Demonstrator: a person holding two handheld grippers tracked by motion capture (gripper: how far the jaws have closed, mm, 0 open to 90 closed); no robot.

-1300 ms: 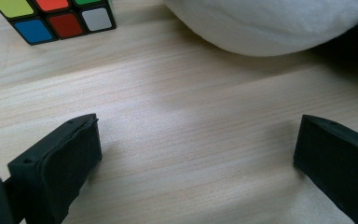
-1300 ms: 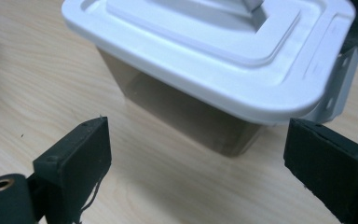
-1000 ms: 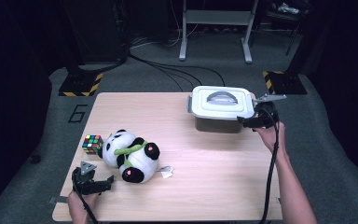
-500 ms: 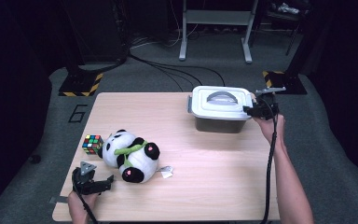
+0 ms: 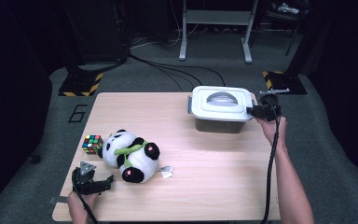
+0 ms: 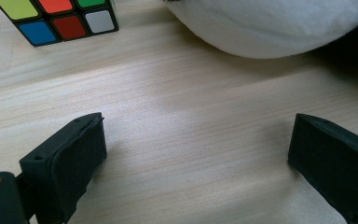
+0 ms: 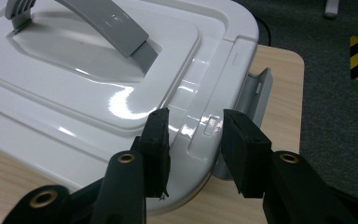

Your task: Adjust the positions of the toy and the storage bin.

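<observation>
Wooden table mid-frame. White lidded container upper right of centre; right gripper, jaws just been closing, pinches its lid edge. Panda plush lower left, cube beside. Left gripper spread, bottom left.

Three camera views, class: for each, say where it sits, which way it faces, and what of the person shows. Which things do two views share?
High view: above the table's near side, looking forward and down; forearms, left gripper, right gripper.
Left gripper view: low over the table, facing cube and panda; own jaws wide apart.
Right gripper view: at the box lid, jaws just closing on its corner edge.
Shared: cube, panda, lid with the high view.
</observation>
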